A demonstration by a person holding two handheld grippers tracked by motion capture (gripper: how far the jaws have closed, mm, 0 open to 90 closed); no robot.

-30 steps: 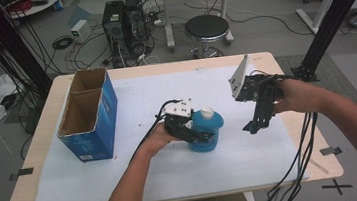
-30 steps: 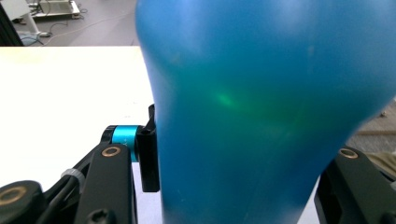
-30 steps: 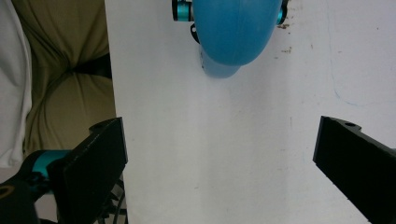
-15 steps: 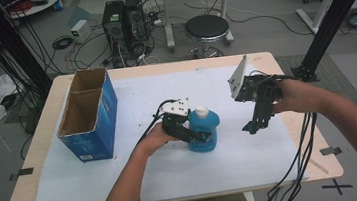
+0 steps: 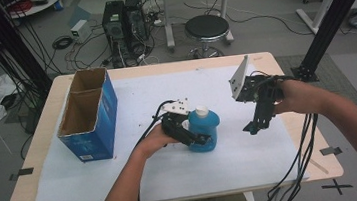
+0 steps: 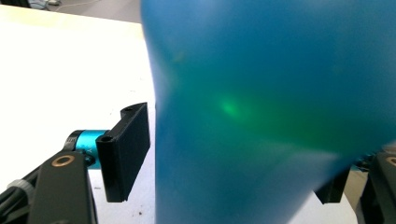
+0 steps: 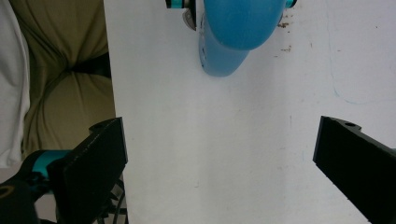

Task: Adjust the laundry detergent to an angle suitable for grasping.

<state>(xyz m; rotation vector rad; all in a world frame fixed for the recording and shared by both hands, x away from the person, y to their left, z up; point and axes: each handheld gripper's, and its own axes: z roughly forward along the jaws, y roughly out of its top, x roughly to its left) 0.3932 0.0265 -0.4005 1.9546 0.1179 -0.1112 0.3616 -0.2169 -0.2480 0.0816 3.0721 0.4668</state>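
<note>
One blue bottle (image 5: 203,129) stands upright at the centre of the high view, long axis vertical, pale cap up; smooth, rounded plastic on white table (image 5: 125,186) paper. The left gripper (image 5: 194,138) has just been opening: the bottle sits between its jaws, a gap beside the near pad. The right gripper (image 5: 254,128), centre right, hangs wide and empty.

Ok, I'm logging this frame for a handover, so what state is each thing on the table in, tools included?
Round blue plastic bottle: upright on the white sheet, pale cap on.
Tall blue cardboard box: upright, top open, two compartments, contents not visible.
Left tool: at the bottle, jaws just been opening; bottle between them, a gap shows beside one pad.
Right tool: jaws wide open, nothing between them, held apart from the bottle.
</note>
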